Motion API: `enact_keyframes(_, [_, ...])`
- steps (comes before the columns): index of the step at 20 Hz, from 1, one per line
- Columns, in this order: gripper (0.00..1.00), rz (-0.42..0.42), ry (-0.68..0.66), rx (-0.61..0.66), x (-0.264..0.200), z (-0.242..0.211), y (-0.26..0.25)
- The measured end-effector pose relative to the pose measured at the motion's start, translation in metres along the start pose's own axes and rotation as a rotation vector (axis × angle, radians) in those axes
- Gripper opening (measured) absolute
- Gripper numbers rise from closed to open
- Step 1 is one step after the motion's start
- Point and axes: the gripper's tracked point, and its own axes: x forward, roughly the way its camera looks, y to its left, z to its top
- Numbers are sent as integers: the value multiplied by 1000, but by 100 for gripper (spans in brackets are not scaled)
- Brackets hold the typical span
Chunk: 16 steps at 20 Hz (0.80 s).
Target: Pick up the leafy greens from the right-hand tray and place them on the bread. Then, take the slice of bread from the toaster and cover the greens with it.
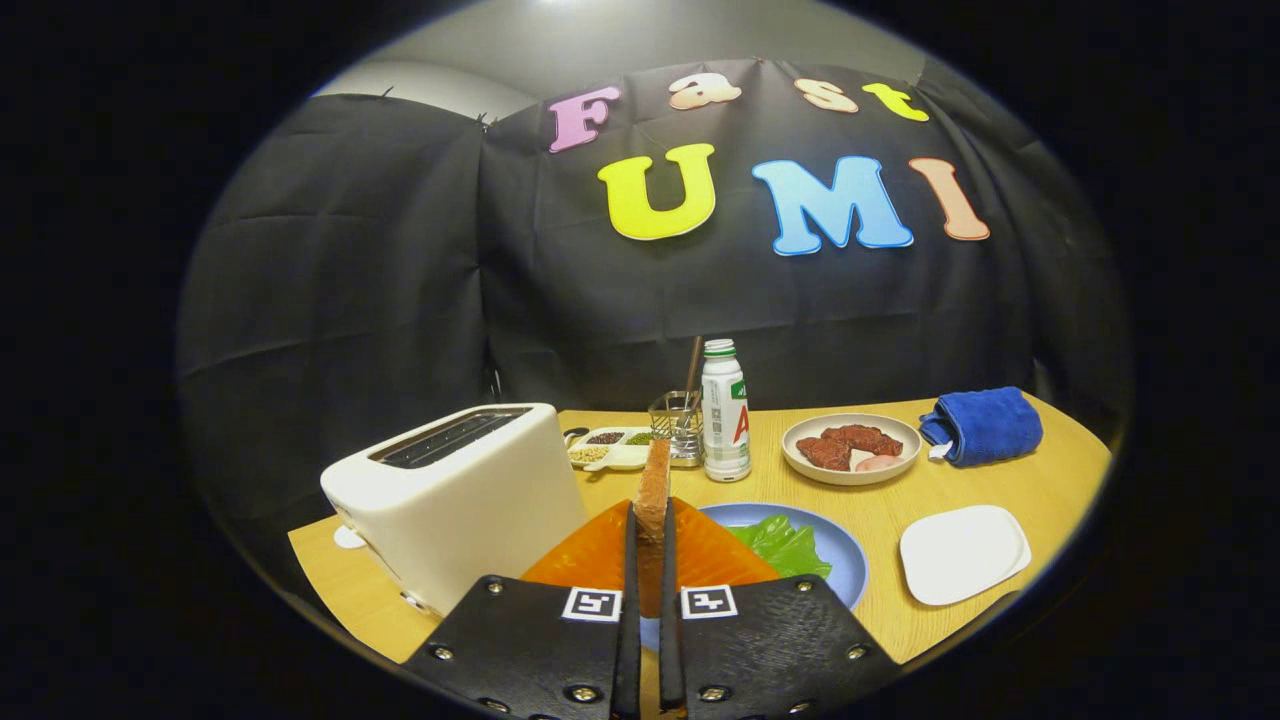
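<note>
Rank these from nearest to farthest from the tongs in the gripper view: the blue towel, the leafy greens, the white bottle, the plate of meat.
The tongs are shut on the bread slice.
1. Leafy greens, on the blue plate just ahead, to the right.
2. White bottle, beyond the plate, mid-table.
3. Plate of meat, farther right; close to the bottle's depth.
4. Blue towel, at the table's far right.

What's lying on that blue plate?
The blue plate carries green lettuce on a bread slice. The gripper, holding another slice edge-on, covers the plate's middle.
</note>
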Motion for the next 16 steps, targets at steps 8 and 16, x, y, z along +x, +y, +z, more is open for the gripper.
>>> enact_keyframes(8, [30,-106,44,-93,3,-11,-37])
enact_keyframes(16, [30,-121,94,-65,11,-23,-64])
